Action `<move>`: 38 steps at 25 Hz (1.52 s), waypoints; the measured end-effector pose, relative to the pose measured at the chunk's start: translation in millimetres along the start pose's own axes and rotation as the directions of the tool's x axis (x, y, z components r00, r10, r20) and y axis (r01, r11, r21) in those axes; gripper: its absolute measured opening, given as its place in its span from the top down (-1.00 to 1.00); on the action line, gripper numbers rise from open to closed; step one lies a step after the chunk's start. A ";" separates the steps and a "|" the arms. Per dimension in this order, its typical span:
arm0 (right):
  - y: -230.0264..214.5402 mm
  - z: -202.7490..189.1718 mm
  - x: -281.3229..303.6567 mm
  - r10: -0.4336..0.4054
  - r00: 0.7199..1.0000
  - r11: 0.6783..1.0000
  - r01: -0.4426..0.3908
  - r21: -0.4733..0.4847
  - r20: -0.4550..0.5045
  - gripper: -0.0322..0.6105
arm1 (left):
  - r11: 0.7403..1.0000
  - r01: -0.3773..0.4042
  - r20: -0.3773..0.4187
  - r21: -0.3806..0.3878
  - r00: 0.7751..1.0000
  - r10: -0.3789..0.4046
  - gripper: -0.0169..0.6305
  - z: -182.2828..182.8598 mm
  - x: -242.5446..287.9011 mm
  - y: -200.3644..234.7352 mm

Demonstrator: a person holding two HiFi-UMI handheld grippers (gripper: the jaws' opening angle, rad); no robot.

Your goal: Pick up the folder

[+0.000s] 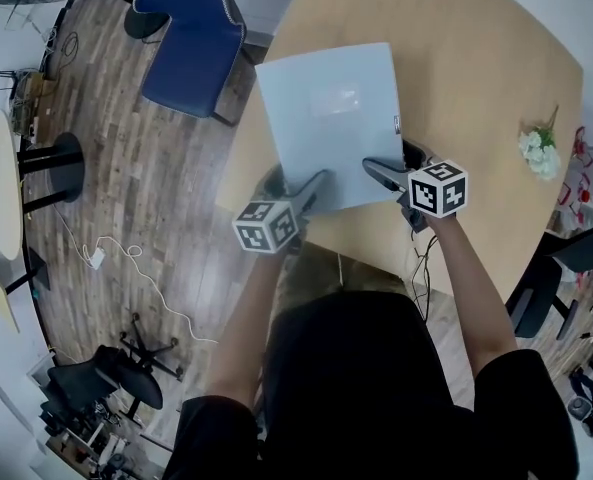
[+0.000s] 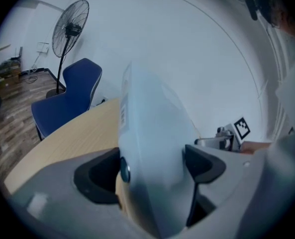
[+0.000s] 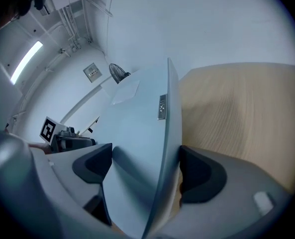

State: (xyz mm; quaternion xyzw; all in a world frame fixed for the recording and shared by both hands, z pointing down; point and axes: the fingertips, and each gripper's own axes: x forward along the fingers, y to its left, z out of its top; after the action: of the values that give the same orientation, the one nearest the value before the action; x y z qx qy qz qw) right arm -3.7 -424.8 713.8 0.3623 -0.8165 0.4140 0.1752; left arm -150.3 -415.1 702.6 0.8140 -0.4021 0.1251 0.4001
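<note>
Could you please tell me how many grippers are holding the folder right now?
2. The left gripper clamps the folder at its near left corner; the right gripper clamps its near right corner, over the table.

The person's bare left forearm and bare right forearm reached forward from the near side, roughly parallel. The left grey two-jaw gripper pinched the near left corner of the pale blue flat folder between its black pads. The right grey two-jaw gripper clamped the folder's near right edge likewise.
</note>
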 end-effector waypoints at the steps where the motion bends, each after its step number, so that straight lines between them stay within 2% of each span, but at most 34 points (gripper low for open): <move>1: 5.3 6.0 -11.0 -0.009 1.000 1.000 0.009 -0.013 0.023 -0.44 | 1.000 0.016 0.014 0.021 1.000 -0.016 -0.34 6.7 -4.7 -9.7; 7: 39.6 37.7 -78.9 -0.081 0.981 0.985 0.105 -0.135 0.176 -0.44 | 0.981 0.092 0.072 0.169 0.992 -0.105 -0.34 40.0 -30.6 -66.5; 13: 75.1 49.9 -144.2 -0.149 0.949 0.971 0.193 -0.139 0.279 -0.44 | 0.943 0.166 0.085 0.287 0.977 -0.197 -0.34 65.3 -63.0 -123.5; 18: 98.3 62.5 -196.9 -0.225 0.896 0.950 0.289 -0.119 0.383 -0.43 | 0.882 0.240 0.082 0.405 0.952 -0.296 -0.34 92.1 -79.7 -170.4; 22: 106.3 64.7 -228.8 -0.271 0.853 0.930 0.351 -0.106 0.447 -0.43 | 0.839 0.279 0.081 0.467 0.931 -0.355 -0.34 101.9 -85.0 -200.2; 26: 99.5 60.2 -254.5 -0.318 0.818 0.904 0.414 -0.106 0.479 -0.43 | 0.780 0.304 0.059 0.546 0.916 -0.398 -0.34 100.0 -73.7 -224.6; 30: 94.3 42.6 -282.9 -0.391 0.784 0.860 0.498 -0.113 0.482 -0.42 | 0.727 0.311 0.014 0.612 0.915 -0.402 -0.33 81.7 -65.0 -250.3; 34: 88.6 34.9 -318.3 -0.407 0.748 0.855 0.514 -0.071 0.524 -0.41 | 0.706 0.336 -0.011 0.624 0.907 -0.421 -0.33 78.8 -62.0 -286.7; 38: 74.3 30.2 -361.1 -0.403 0.735 0.858 0.511 -0.053 0.545 -0.41 | 0.699 0.350 -0.022 0.624 0.902 -0.431 -0.33 74.6 -53.7 -333.2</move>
State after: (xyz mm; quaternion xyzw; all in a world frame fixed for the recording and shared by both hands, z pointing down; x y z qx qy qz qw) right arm 186.1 -258.4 443.4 0.6304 -0.7549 0.1613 0.0819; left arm 57.6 -322.6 442.5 0.9717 -0.1813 0.1094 0.1046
